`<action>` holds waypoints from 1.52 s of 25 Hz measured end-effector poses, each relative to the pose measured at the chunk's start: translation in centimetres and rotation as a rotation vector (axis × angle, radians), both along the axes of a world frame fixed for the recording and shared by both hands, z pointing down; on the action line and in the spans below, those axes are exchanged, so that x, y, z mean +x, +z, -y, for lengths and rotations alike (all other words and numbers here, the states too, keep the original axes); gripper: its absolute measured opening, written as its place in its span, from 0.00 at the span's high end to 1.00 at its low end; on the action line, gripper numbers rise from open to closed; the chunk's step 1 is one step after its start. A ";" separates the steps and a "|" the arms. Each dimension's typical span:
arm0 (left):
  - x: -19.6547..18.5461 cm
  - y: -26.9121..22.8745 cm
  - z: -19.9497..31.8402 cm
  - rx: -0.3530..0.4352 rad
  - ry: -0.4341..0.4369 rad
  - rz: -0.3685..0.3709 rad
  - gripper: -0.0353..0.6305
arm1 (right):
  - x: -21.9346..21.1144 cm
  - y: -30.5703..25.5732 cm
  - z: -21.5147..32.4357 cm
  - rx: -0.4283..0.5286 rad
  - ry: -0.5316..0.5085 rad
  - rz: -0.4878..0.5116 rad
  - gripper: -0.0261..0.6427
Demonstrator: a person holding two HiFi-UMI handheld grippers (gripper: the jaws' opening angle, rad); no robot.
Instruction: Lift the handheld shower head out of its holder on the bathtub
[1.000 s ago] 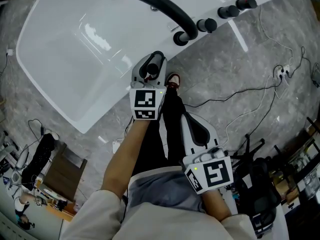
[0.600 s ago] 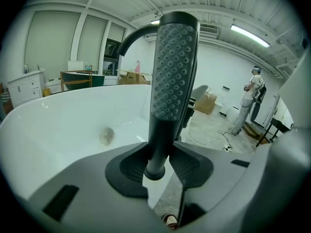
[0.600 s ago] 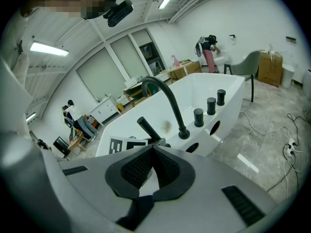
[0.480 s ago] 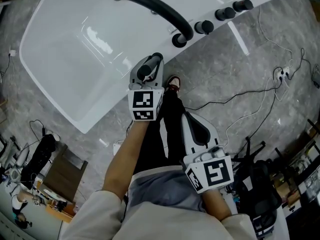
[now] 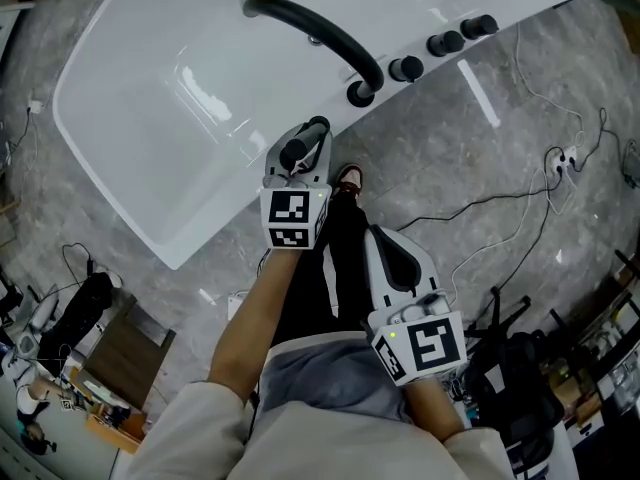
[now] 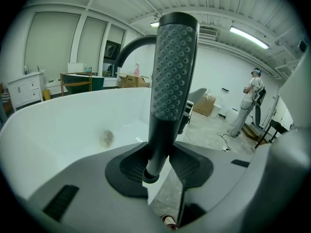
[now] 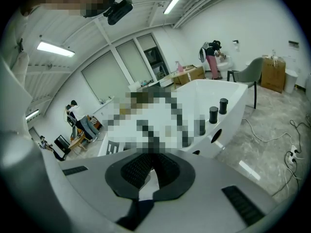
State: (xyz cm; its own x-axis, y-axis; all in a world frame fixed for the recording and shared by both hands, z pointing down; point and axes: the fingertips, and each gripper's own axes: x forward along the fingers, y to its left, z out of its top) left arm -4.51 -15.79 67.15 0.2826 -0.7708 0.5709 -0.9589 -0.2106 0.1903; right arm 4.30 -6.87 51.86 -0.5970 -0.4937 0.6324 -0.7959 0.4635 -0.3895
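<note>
Little is changed since a second ago: only the tub (image 5: 120,98) is seen slightly lower in the head view. At the tub's near rim, near the spout (image 5: 320,30), the shower head (image 6: 171,72) is clamped upright by its handle between the jaws of the left gripper (image 6: 158,166). Well back from the tub, the right gripper (image 7: 151,164) is held with jaws brought together on nothing.
</note>
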 end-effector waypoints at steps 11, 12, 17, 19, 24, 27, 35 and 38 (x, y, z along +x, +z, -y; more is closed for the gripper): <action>-0.7 -3.0 -0.3 0.018 -0.034 -0.042 0.74 | -1.1 -1.9 0.3 0.032 -0.026 0.015 0.94; -0.7 -3.4 -0.3 0.020 -0.039 -0.047 0.74 | -1.3 -2.1 0.4 0.037 -0.029 0.017 0.94; -1.0 -5.5 -0.7 0.034 -0.055 -0.063 0.74 | -1.6 -3.4 0.5 0.069 -0.038 0.014 0.94; -1.1 -6.3 -0.8 0.041 -0.053 -0.065 0.74 | -1.5 -3.9 0.7 0.079 -0.039 0.014 0.94; -0.7 -7.6 -1.6 0.051 -0.047 -0.074 0.74 | -1.6 -4.6 0.3 0.098 -0.051 0.020 0.94; -0.6 -8.3 -2.3 0.053 -0.054 -0.081 0.74 | -1.9 -5.3 0.0 0.112 -0.061 0.025 0.94; -0.7 -11.1 -3.3 0.059 -0.064 -0.101 0.74 | -2.1 -8.0 0.0 0.163 -0.073 0.039 0.94; -0.6 -12.6 -3.2 0.068 -0.052 -0.092 0.74 | -2.0 -9.2 0.2 0.187 -0.069 0.046 0.94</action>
